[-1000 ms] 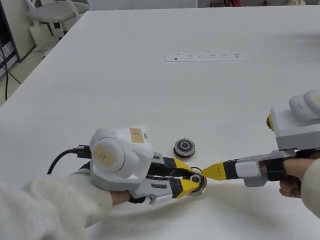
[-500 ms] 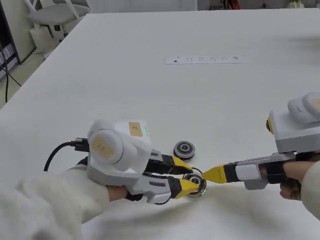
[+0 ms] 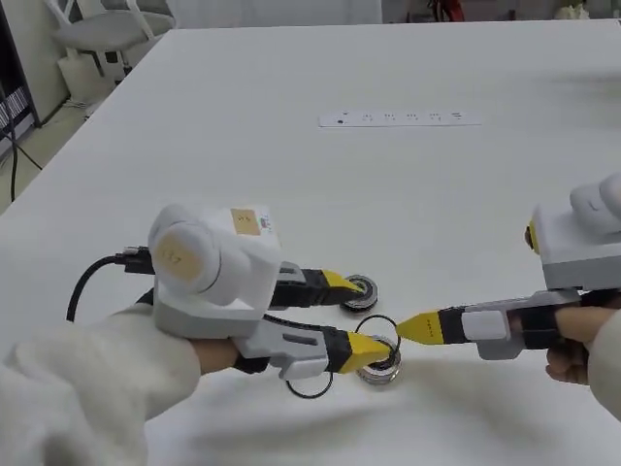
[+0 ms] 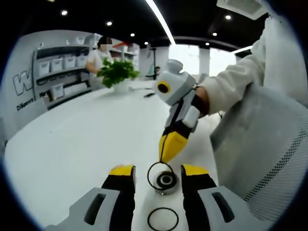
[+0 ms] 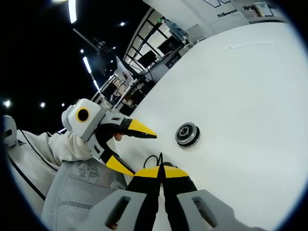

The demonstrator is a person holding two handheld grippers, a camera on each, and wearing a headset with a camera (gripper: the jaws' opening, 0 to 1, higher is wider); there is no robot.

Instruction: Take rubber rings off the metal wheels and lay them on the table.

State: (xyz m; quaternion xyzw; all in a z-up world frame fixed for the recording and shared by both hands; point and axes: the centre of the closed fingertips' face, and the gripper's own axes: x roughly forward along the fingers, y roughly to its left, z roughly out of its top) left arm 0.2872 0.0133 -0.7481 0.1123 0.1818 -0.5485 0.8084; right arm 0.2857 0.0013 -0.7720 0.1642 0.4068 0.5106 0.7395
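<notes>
A thin black rubber ring [image 4: 148, 176] is pinched at its far edge by the right gripper [image 3: 406, 330], whose yellow fingers are pressed together on it. The ring hangs at a tilt right over a metal wheel [image 3: 380, 364] that lies flat on the white counter [image 3: 291, 175]; whether ring and wheel touch cannot be told. The left gripper [image 4: 159, 173] reaches in from the left with its fingers apart, one on either side of this wheel, closing on nothing.

A second ring [image 4: 162, 208] lies loose and flat on the counter, just nearer than the wheel and under the left gripper's near finger. A second wheel [image 3: 362, 286], with its dark ring around it, sits flat a little farther off, beside the left gripper's far finger.

Both grippers are held by hands in pale sleeves, and a dark cable trails from the back of the left one. Well beyond, near the middle of the counter, lies a long white power strip [image 3: 400, 117]. A chair [image 3: 97, 24] stands past the far left corner.
</notes>
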